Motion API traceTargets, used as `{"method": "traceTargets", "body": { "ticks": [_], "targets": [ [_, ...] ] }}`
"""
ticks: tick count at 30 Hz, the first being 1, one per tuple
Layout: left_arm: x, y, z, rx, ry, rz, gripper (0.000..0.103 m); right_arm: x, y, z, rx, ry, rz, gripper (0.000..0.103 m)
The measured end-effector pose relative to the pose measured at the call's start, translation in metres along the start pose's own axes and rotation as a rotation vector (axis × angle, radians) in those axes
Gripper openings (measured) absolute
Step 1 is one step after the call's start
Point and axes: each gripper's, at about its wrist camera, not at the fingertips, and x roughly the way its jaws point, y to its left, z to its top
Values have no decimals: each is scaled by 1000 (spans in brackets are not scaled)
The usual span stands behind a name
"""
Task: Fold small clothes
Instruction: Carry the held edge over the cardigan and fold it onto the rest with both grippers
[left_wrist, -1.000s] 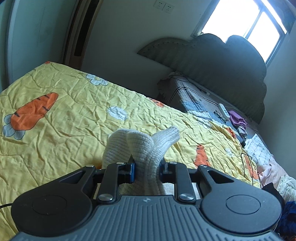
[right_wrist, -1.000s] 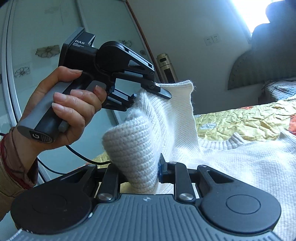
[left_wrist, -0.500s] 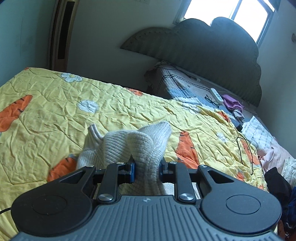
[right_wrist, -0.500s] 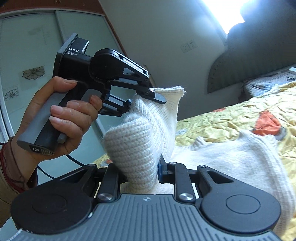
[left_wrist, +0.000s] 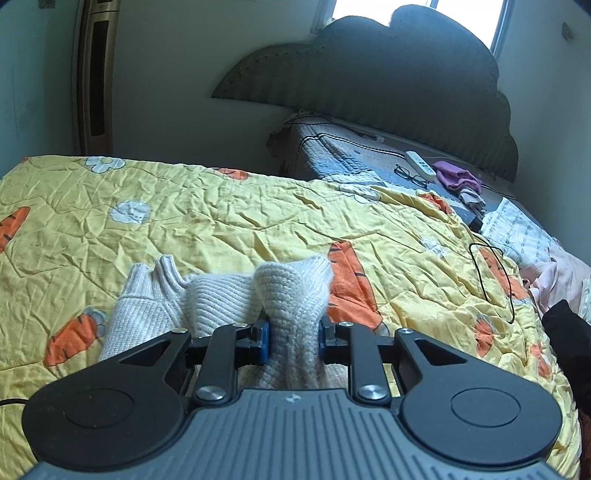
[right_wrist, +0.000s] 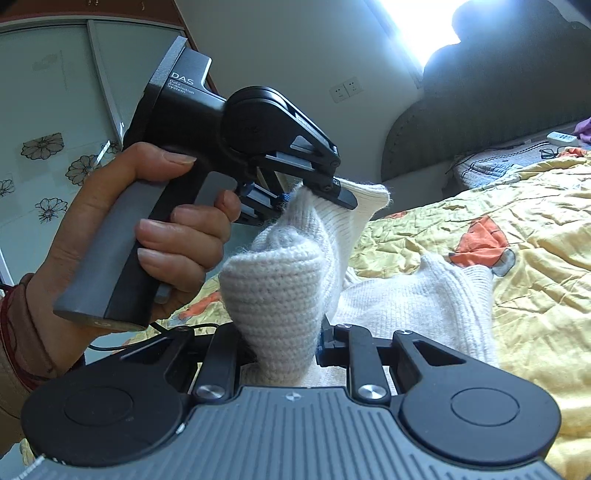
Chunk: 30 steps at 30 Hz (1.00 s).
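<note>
White knitted sweater (right_wrist: 417, 306) is held up off the yellow carrot-print quilt (left_wrist: 229, 221) by both grippers, with the rest of it trailing onto the quilt below and ahead of them. The left gripper (right_wrist: 295, 199) is carried in a hand (right_wrist: 155, 236) wrapped around its grey handle and is clamped on a knit edge. The right gripper (right_wrist: 284, 343) is closed narrowly on a bunched fold just below it.

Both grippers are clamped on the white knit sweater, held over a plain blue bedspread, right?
Not quite. The bedspread is yellow with orange carrots and white flowers, as the left wrist view shows. The rest holds: the left gripper and right gripper are each clamped on the white knit sweater.
</note>
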Motion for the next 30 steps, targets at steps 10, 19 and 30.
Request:
{"method": "traceTargets", "body": {
  "ticks": [10,19,30],
  "targets": [
    [36,-34,-17,57,52,-13,22,-9,-26,3,59,24,-58,24],
    [56,-50,-34,138,72,17,27,-16,-34,-6,161,97,-58,24],
    [32,-43,-25,106,-49,-14,73,-12,-40,-6,180,139,-83,42]
  ]
}}
